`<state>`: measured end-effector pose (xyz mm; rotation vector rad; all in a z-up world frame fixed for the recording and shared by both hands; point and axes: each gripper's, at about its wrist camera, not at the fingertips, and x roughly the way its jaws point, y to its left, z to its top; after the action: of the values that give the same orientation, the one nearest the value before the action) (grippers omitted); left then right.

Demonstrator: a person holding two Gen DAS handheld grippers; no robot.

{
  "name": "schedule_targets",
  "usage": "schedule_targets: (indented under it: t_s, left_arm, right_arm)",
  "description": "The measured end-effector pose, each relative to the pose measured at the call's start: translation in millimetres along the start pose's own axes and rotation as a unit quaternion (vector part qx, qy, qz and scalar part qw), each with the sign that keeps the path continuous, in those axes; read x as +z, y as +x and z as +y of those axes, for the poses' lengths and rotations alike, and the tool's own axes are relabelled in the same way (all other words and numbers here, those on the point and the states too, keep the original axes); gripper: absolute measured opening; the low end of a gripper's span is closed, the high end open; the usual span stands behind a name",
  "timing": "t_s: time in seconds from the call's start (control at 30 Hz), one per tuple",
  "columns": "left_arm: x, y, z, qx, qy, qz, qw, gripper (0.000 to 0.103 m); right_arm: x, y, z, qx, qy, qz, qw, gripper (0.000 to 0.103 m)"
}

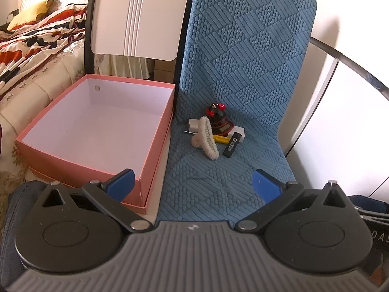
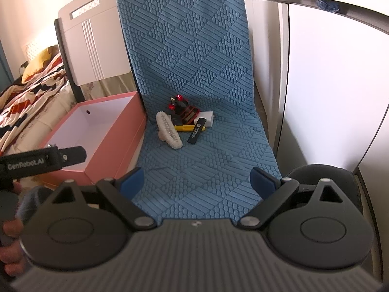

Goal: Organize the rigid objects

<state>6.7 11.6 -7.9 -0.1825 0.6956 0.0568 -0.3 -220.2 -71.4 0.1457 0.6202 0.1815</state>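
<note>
A: Surface?
B: Blue quilted fabric chair cover (image 1: 226,170). Left gripper (image 1: 193,187) and right gripper (image 2: 195,182) hover low, fingers spread wide, nothing held.
A: Items?
B: Mid-seat, clustered: fuzzy white hair claw (image 2: 169,133), black rectangular lighter (image 2: 196,133), yellow stick (image 2: 181,128). Open pink cardboard box (image 1: 155,155) alongside, left.

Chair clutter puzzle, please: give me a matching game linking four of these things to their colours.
Things:
1. box
2. hair claw
3. lighter
4. chair cover

Colours:
a. black
b. blue
c. pink outside, white inside
d. fluffy cream

Pairs: 1-c, 2-d, 3-a, 4-b
</note>
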Motion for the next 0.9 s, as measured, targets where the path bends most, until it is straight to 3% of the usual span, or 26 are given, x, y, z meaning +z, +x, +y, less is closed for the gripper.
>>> schedule_targets:
  t_s: [0.2, 0.67, 0.9]
  left_arm:
    - [10.6, 6.1, 13.0, 0.016, -0.010, -0.012, 0.9998, 0.103]
    - [9.3, 29.8, 18.8, 0.020, -0.007, 0.007, 0.9998, 0.103]
    - [13.6, 50.8, 11.1, -0.002, 0.000, 0.003, 1.0000, 0.103]
  right_arm:
    - [0.5, 4.6, -2.9, -0.001, 0.003, 0.000, 1.000, 0.095]
    - [5.0, 29.5, -4.1, 0.003, 0.012, 0.012, 1.000, 0.095]
    - [8.7, 51.8, -14.6, 0.000, 0.028, 0.019, 0.999, 0.095]
